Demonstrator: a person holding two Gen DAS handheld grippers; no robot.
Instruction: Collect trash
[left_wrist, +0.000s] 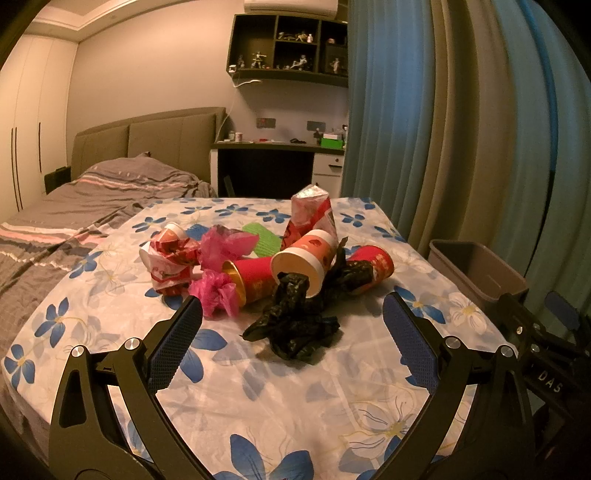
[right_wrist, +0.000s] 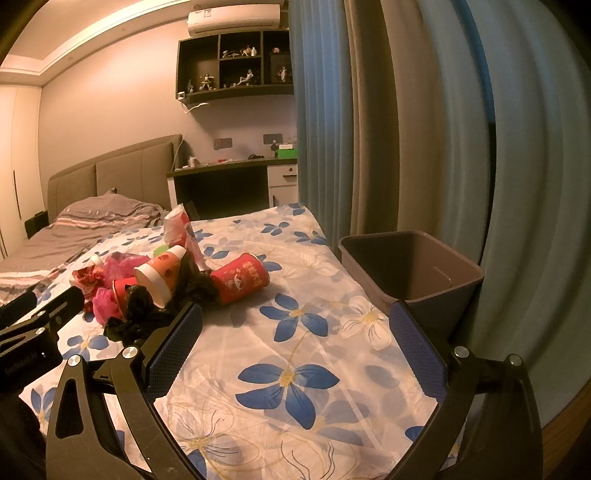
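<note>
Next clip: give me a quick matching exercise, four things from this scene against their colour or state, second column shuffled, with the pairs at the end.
Things:
1. crumpled plastic bag nearest the left gripper
2. bin at the table edge
3. paper cup with a white rim
4. right gripper

States:
A. lying on its side, mouth toward the camera
B. black
C. open, holding nothing
D. upright, no trash visible inside

Pairs: 1-B, 2-D, 3-A, 4-C
</note>
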